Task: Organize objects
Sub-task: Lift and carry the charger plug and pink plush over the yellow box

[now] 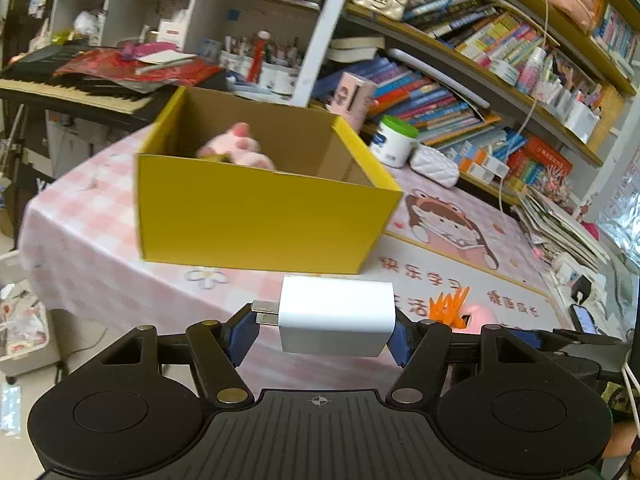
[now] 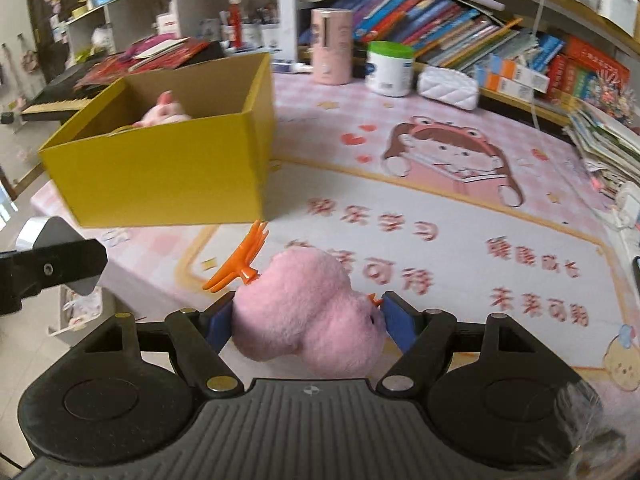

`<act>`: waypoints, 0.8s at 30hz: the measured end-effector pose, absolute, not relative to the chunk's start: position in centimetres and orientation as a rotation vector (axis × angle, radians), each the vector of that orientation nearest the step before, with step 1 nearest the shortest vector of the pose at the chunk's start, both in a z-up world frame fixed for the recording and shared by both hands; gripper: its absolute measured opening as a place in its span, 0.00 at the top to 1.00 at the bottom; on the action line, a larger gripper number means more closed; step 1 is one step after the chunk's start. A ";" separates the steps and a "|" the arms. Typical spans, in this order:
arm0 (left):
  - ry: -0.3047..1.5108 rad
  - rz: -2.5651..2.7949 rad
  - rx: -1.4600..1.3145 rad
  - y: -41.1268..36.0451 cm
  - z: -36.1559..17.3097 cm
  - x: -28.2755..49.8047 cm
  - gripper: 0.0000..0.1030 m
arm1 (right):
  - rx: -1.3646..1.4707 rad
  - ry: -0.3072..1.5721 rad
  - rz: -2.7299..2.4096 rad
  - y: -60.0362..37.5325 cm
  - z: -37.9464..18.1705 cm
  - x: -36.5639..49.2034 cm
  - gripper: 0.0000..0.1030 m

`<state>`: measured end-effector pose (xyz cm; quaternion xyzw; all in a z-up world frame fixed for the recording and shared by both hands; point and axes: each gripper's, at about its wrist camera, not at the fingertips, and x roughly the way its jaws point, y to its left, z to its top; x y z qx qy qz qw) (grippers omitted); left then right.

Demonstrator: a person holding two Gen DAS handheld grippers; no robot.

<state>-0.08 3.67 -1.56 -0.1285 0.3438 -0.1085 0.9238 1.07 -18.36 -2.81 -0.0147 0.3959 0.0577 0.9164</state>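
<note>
My left gripper is shut on a white plug charger, prongs pointing left, held above the table in front of the yellow box. A pink plush lies inside the box. My right gripper is shut on a pink plush bird with orange feet, held over the table right of the yellow box. The bird also shows in the left wrist view. The left gripper's body shows at the left edge of the right wrist view.
A pink cartoon mat covers the table. At the back stand a pink tube, a white jar with green lid and a white quilted pouch. Bookshelves rise behind. A keyboard piano is far left.
</note>
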 end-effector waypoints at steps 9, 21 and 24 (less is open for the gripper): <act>0.670 -0.177 -0.270 7.3 -0.9 -2.4 0.37 | -0.044 0.800 0.179 -14.0 -2.4 -0.8 0.28; 0.641 -0.119 -0.301 10.3 -0.5 -4.7 0.37 | -0.085 0.794 0.260 -10.4 -2.0 -2.2 0.28; 0.633 -0.111 -0.307 10.7 -0.4 -5.1 0.37 | -0.097 0.791 0.276 -9.7 -1.9 -2.4 0.28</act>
